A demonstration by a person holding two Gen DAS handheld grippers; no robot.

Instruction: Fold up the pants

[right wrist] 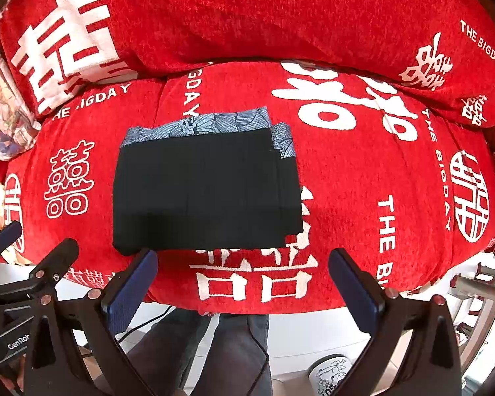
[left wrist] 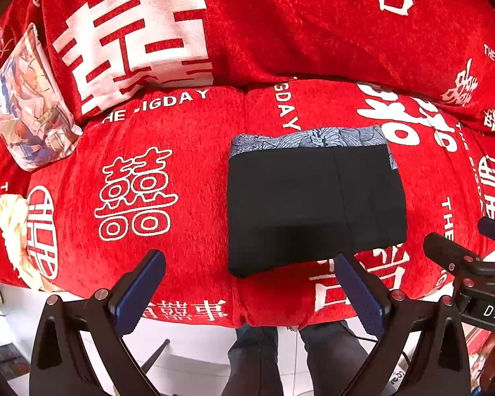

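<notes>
The black pants [left wrist: 313, 204] lie folded into a compact rectangle on the red sofa seat [left wrist: 188, 165], with a blue-grey patterned band along the far edge. They also show in the right wrist view [right wrist: 201, 191]. My left gripper [left wrist: 250, 264] is open and empty, held just in front of the pants' near edge. My right gripper [right wrist: 244, 260] is open and empty, also in front of the near edge. The right gripper shows at the right edge of the left wrist view [left wrist: 472, 257], and the left gripper shows at the left edge of the right wrist view [right wrist: 26, 257].
The sofa has a red cover with white characters and a back cushion [left wrist: 280, 26]. A printed pillow [left wrist: 29, 105] leans at the far left. A person's legs [right wrist: 214, 346] stand on the white floor below. A white cup [right wrist: 330, 376] sits on the floor.
</notes>
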